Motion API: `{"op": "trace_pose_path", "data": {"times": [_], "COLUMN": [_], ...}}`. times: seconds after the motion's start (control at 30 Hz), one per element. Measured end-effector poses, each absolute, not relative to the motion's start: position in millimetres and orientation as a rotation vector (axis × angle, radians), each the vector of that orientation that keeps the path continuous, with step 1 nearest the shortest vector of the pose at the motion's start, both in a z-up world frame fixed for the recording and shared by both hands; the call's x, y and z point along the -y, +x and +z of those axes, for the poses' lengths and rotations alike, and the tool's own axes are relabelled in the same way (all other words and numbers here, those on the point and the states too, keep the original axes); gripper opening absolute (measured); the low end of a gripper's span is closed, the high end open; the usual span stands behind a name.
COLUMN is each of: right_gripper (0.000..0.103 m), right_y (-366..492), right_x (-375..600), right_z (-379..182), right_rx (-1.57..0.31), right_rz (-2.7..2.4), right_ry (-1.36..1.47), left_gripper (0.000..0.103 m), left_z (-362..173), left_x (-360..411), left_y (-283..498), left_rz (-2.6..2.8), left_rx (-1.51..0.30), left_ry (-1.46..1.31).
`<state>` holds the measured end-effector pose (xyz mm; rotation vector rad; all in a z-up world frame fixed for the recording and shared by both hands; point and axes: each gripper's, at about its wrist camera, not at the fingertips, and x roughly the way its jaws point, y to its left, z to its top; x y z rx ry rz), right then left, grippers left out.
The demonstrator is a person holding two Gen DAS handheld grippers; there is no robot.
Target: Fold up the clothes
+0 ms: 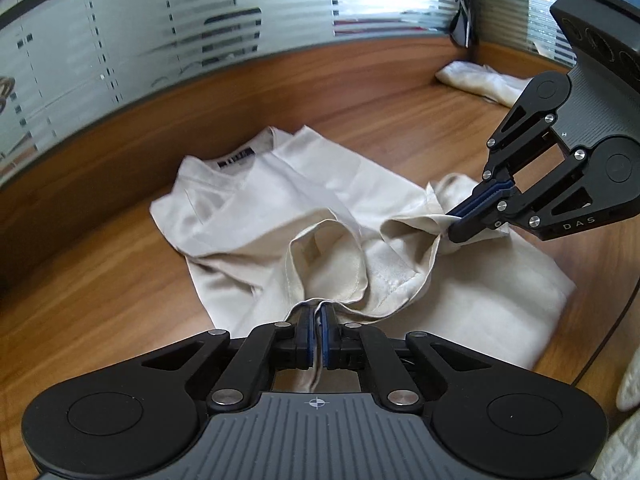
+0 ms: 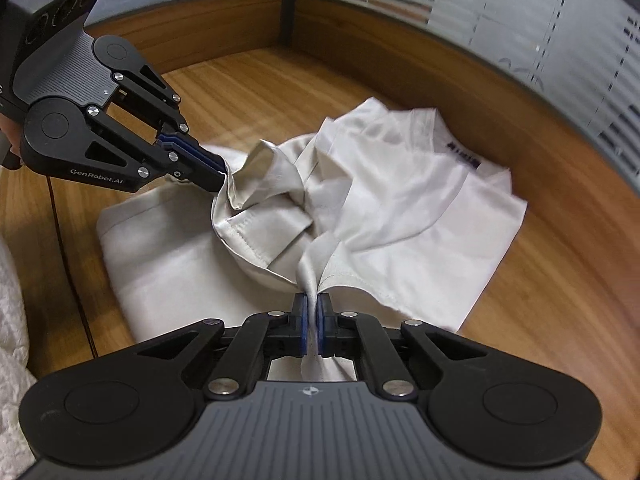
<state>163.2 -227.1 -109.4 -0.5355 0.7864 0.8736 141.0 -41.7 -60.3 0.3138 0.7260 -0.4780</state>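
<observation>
A wide wood-grain desk (image 1: 100, 280) with a raised wooden edge is bearing a cream, satiny short-sleeved shirt (image 1: 280, 200), lying part-spread with its dark neck label (image 1: 236, 159) at the far end. The left gripper (image 1: 317, 320) and right gripper (image 2: 313, 316) are each pinching a gathered bit of the near hem, fingers closed tight on cloth and lifting it into a loose hump. The step in hand looks to be a fold of the lower half toward the collar; the next move is calling for both grips travelling together, keeping the hem level. Only the left view is showing a second pale bundle of cloth (image 1: 480, 80) near the far corner; only the right view is showing the shirt's far sleeve (image 2: 500, 208) lying flat.
</observation>
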Motion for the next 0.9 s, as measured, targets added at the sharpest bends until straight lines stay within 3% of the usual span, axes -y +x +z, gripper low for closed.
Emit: {"op": "trace_pose_path", "data": {"times": [0.53, 0.63, 0.73, 0.9], "right_gripper": [0.005, 0.013, 0.021, 0.028], "right_y": [237, 243, 244, 238], "right_x": [209, 206, 207, 216], "right_z": [-104, -108, -105, -93], "right_rx": [-0.75, -0.758, -0.758, -0.768], "right_rz": [0.792, 0.762, 0.747, 0.762], "right_ry": [-0.573, -0.566, -0.542, -0.506], "left_gripper": [0.007, 0.008, 0.013, 0.033], "left_z": [-56, -58, -54, -44], "left_x": [37, 34, 29, 20], "left_y": [212, 220, 221, 210], "left_rz": [-0.444, -0.415, -0.418, -0.463], "left_rx": [-0.694, -0.703, -0.708, -0.716], "left_ry": [0.354, 0.345, 0.309, 0.274]}}
